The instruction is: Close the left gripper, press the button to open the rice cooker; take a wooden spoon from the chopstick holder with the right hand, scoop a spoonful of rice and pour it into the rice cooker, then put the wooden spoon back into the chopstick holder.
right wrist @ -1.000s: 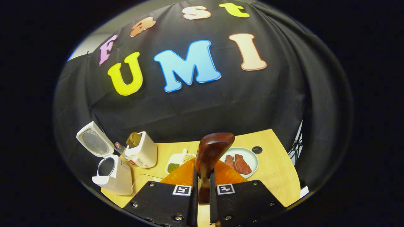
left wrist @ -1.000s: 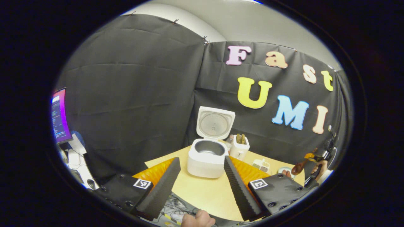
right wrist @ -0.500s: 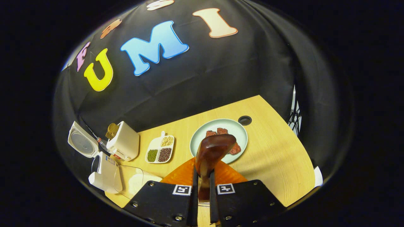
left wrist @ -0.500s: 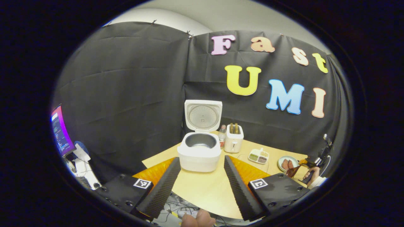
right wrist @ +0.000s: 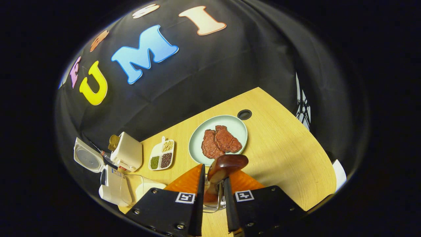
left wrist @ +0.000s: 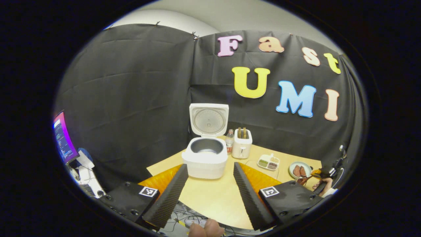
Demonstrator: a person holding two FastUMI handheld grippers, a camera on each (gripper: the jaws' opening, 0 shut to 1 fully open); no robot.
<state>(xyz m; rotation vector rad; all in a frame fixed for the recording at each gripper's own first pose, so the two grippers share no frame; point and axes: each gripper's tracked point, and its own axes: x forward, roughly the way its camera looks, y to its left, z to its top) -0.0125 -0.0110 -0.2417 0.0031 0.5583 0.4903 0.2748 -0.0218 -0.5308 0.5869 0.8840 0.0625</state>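
Observation:
The white rice cooker stands on the table with its lid up and the grey pot bare. Right of it is the white chopstick holder with wooden utensils in it. My left gripper is open, short of the cooker, with nothing between its fingers. My right gripper is shut on the wooden spoon, whose dark bowl tips forward over the table's near part. That gripper and its hand also sit far right. The cooker and holder lie at lower left.
A pale plate with two meat pieces, a divided dish of grains and a clear container with something white inside sit on the wooden table. A small bottle stands by the holder. A monitor glows far left.
My right gripper has tipped down toward the table, so the plate now lies just beyond the spoon, and the spoon's bowl has dipped. My left gripper has drawn back a little from the cooker.

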